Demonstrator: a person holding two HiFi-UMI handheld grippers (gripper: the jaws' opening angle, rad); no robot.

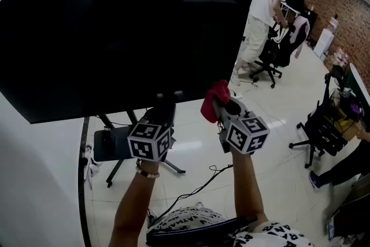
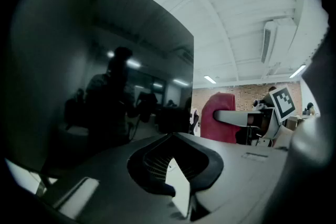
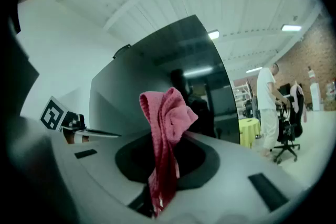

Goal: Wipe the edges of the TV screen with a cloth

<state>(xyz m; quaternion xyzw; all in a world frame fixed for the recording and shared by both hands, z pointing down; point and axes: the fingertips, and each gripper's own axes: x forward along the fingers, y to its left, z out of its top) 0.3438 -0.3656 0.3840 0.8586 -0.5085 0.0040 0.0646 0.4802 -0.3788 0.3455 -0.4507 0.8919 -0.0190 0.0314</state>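
Observation:
The big black TV screen (image 1: 127,26) stands on a floor stand and fills the upper left of the head view. A red cloth (image 1: 214,100) bunches up from my right gripper (image 1: 222,106), which is shut on it just below the screen's lower right corner. In the right gripper view the cloth (image 3: 165,128) rises between the jaws, with the TV (image 3: 168,71) behind. My left gripper (image 1: 163,100) is under the screen's bottom edge. Its jaws are shut with nothing between them (image 2: 173,152). The left gripper view shows the TV (image 2: 105,86) at left and the cloth (image 2: 218,115) at right.
The TV stand's legs (image 1: 115,147) spread over the white floor below my grippers, and a cable (image 1: 202,182) trails there. A person in white (image 1: 263,14) stands at the back right beside an office chair (image 1: 272,58). Another chair (image 1: 321,130) is at the right.

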